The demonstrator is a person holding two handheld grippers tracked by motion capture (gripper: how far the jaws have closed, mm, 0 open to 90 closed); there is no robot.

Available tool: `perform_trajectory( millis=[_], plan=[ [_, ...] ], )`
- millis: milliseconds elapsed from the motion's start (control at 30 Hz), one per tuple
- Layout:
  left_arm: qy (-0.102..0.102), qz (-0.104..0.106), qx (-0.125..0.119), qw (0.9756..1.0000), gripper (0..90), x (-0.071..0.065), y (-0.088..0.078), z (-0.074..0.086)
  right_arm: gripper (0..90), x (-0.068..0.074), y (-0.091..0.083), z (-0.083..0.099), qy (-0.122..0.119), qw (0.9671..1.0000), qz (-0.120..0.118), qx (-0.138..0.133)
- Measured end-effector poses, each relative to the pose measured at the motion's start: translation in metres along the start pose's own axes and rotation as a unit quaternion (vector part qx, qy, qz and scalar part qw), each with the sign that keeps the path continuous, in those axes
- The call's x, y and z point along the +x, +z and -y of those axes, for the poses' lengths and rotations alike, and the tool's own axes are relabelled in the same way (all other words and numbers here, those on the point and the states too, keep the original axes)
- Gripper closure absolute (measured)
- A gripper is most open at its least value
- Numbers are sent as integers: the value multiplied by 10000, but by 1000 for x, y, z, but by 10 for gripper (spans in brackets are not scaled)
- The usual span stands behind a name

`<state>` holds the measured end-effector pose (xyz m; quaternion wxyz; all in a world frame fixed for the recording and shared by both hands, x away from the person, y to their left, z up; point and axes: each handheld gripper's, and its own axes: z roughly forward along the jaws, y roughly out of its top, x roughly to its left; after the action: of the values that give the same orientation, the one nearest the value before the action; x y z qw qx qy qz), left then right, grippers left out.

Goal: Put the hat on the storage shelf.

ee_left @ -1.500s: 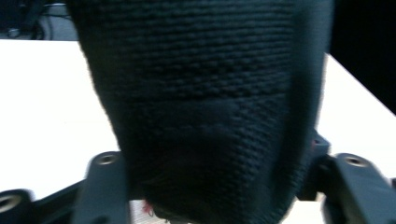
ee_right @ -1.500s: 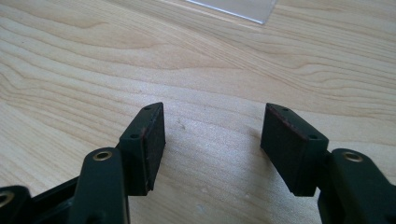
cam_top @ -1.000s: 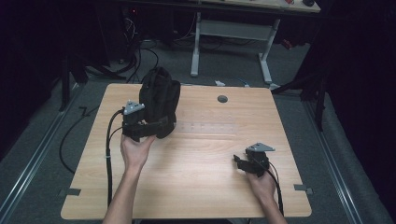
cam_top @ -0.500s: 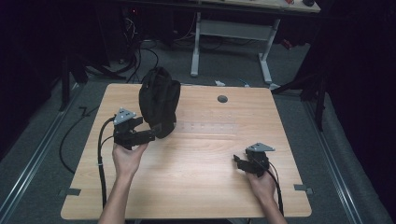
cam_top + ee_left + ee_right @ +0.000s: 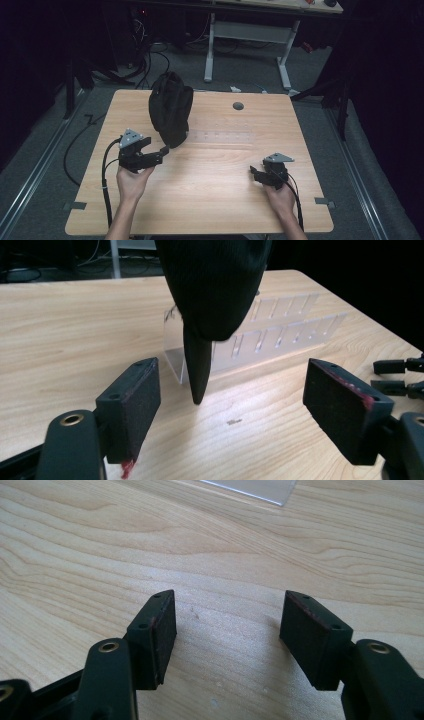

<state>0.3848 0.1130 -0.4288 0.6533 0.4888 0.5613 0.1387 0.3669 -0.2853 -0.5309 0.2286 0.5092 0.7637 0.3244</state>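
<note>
A black fabric bag stands upright on the far left part of the wooden table, partly over a clear plastic rack. In the left gripper view the bag hangs just ahead, a pointed flap reaching down to the table in front of the clear rack. My left gripper is open, a short way in front of the bag with nothing between its jaws. My right gripper rests low near the table's front right, open and empty, its pads just above bare wood.
A round grommet sits in the table near its far edge. Cables trail from both grippers off the front. A white desk frame stands on the floor beyond the table. The other gripper's jaw tips show at the right edge of the left gripper view.
My left gripper has let go of the bag and drawn back toward the front left. The bag stays standing. The right gripper has not moved.
</note>
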Motion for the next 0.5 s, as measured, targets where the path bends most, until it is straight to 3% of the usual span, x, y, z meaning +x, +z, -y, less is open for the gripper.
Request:
perform_trajectory(
  millis=[500],
  plan=[
    [14,-43,182,9998,244,13,-8,21,395,0,0,0,1,10000,-1,0]
  ],
)
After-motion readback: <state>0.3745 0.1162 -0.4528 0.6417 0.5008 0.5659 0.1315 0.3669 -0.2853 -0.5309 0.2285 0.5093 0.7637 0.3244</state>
